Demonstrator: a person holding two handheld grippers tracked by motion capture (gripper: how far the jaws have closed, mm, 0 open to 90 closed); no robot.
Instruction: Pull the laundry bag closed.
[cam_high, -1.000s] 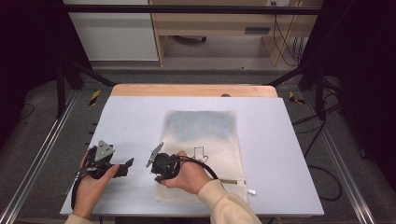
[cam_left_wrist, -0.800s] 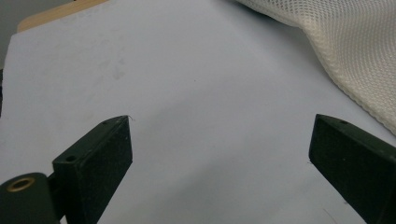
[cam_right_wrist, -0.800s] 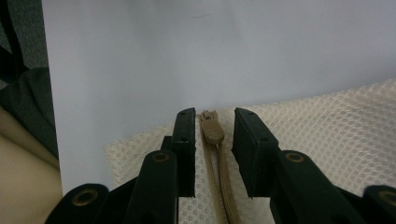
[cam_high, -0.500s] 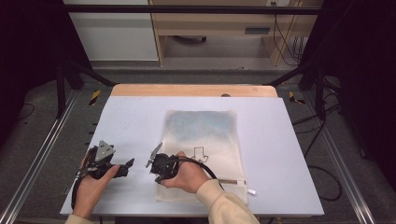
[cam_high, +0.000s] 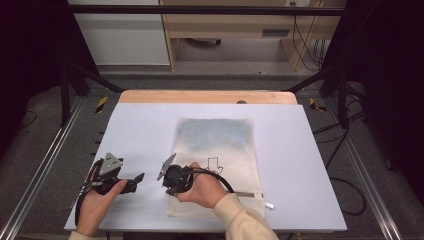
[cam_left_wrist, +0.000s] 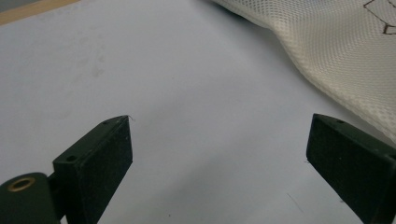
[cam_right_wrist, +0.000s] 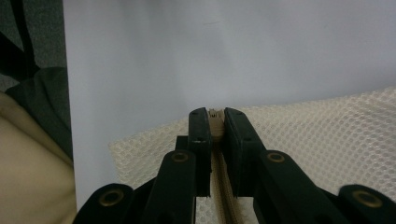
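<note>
Currently: mesh laundry bag (cam_high: 216, 150) flat on white table (cam_high: 140, 125), centre to 5 o'clock of tabletop, blue item faintly visible inside far half. R gripper (cam_high: 170, 181) at bag's near-left corner, approx 7 o'clock of bag; in right gripper view jaws pinched on zipper pull (cam_right_wrist: 215, 114) at end of zipper track (cam_right_wrist: 219, 196), mesh on both sides. L gripper (cam_high: 137, 177) just beside bag's left edge at 9 o'clock of R gripper, resting low over bare table, jaws spread wide, holding nothing; bag edge (cam_left_wrist: 327, 56) seen at 1 o'clock in left gripper view.

Judged step: unzip or zip along near edge. To do well: pin mesh corner w/ L gripper first, close to pull; then draw pull straight along track toward 3 o'clock, low, steady, no lift. Risk: mesh bunching, pull slipping out of 2 thin jaws.
</note>
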